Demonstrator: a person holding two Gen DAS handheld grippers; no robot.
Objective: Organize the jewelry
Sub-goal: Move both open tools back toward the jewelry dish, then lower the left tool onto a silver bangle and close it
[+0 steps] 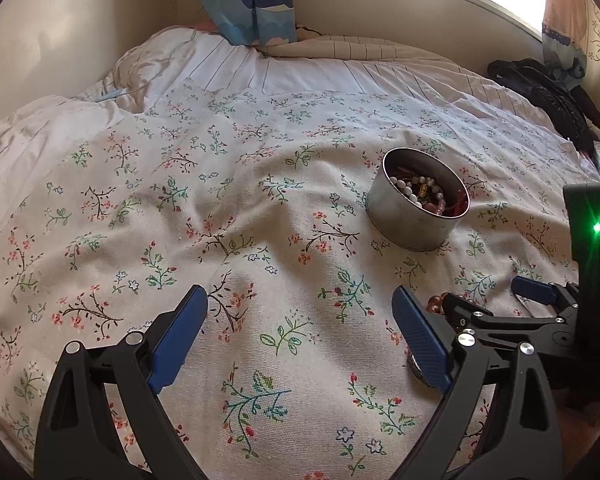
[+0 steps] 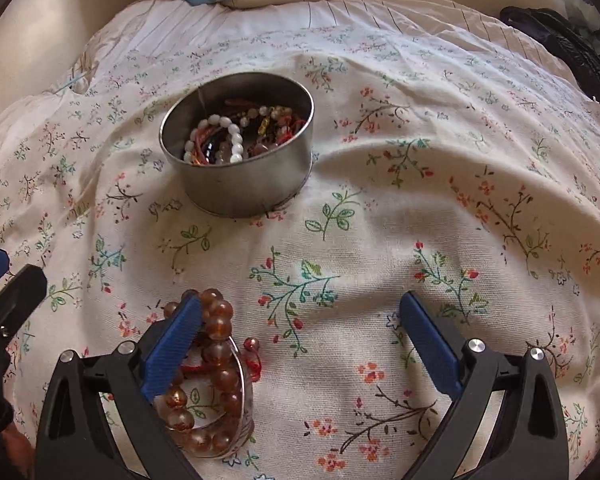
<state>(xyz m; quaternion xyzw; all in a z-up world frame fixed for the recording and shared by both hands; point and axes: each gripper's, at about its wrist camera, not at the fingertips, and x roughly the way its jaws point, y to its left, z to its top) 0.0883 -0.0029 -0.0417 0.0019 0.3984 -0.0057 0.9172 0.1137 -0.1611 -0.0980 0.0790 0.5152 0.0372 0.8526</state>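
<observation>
Two grippers hang low over a bed covered by a flower-printed sheet (image 1: 260, 208), which fills the space under and ahead of both claws, with striped bedding (image 1: 300, 68) at the far end beyond them. Ahead of the left gripper (image 1: 300, 336) and off to its right stands a round metal tin (image 1: 404, 216) on the sheet; seen from the right gripper (image 2: 300, 340), the same tin sits ahead and to its left, well apart from both sets of fingers. Inside it lies a tangle of bracelets (image 2: 240, 132), white pearly beads among red cords and dark stones. A dark bag (image 1: 548, 96) lies far off to the right of both claws, at the bed's edge. Both claws are spread wide with nothing between the blue pads, only bare sheet. Just beside the right gripper's left finger, partly under it, a small heap rests on the sheet: an amber bead bracelet (image 2: 220, 352), a thin silver bangle (image 2: 242, 376) looping around part of it, and a red cord (image 2: 252, 364). I cannot tell whether the finger touches the beads. From the left wrist view, the right gripper shows close by on the right, and a few amber beads peek out behind the left gripper's right finger.
</observation>
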